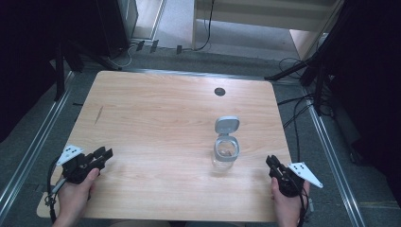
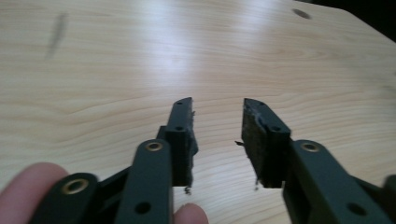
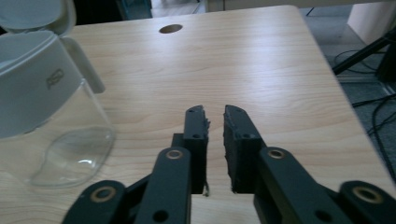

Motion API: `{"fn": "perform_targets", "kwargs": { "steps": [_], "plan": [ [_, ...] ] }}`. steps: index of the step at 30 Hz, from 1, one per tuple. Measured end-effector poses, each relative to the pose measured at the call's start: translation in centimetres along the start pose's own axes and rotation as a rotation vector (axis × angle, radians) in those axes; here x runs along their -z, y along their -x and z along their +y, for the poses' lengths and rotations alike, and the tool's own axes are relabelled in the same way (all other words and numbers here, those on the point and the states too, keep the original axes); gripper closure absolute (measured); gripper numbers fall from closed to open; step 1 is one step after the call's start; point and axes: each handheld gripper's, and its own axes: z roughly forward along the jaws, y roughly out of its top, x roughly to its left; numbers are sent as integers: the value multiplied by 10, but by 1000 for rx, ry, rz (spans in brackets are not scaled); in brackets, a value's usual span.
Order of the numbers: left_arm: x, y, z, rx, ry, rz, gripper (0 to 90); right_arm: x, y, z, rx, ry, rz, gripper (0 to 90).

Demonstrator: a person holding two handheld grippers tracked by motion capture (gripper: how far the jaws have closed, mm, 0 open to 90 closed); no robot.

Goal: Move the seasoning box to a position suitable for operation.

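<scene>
I've got a light wooden table (image 1: 156, 118) w/ rounded corners, one clear container (image 1: 225, 158) standing upright on it, right of centre and nearer my edge. Grey collar on top, grey flip lid (image 1: 227, 124) hinged open and tipped back toward the far side. Something small and brownish inside, can't tell what. Dark round hole (image 1: 219, 91) in the tabletop beyond the container, near the far edge. Faint dark streak (image 1: 98, 115) on the wood at far left.

Left gripper (image 1: 105, 153) sits near the front-left corner, held in my left hand (image 1: 75, 196), pointing right and a bit away from me. In the left gripper view its jaws stand clearly apart, bare wood between them, nothing held; pads (image 2: 254, 135) look worn and frayed at the edges. A fingertip shows bottom left of that view.

Right gripper (image 1: 269, 162) is at the front-right, in my right hand (image 1: 286, 203), tips aimed up-left toward the container, near it but not touching. Right gripper view: jaws close together w/ a narrow gap, nothing between them. Container (image 3: 46, 98) sits left of the jaws there, lid up, transparent base on the wood. Cables (image 1: 298, 113) and dark stands on the floor past the table's right side.
</scene>
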Motion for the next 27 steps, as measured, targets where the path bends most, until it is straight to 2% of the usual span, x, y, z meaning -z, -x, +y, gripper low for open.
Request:
{"fn": "perform_targets", "kwargs": {
  "steps": [1,2,6,8,12,17,19,20,21,22,24,27],
  "plan": [
    [0,0,0,0,0,0,693,-3,-3,1,8,-5,9,828],
    [-3,6,2,-9,-10,-9,704,-6,-7,2,18,-9,20,845],
    [-19,32,10,-77,-60,-35,778,-12,-18,6,39,-18,39,900],
    [-29,46,13,-94,-78,-70,840,-16,-25,8,25,-21,68,900],
    [-51,72,19,-116,-97,-100,900,-26,-37,14,31,-21,105,900],
    [-71,106,29,-128,-98,-140,900,-36,-47,21,27,-15,134,900],
    [-79,122,33,-151,-99,-159,900,-41,-52,24,37,-26,157,900],
    [-87,139,37,-171,-105,-178,900,-44,-53,25,42,-35,164,900],
    [-91,147,38,-180,-104,-187,900,-46,-53,24,43,-42,164,900],
    [-91,147,38,-180,-104,-187,900,-46,-53,24,43,-42,164,900],
    [-97,162,39,-195,-95,-196,900,-50,-54,23,33,-46,174,900],
    [-107,180,40,-190,-81,-214,900,-52,-59,23,42,-50,206,900]
  ]
}}
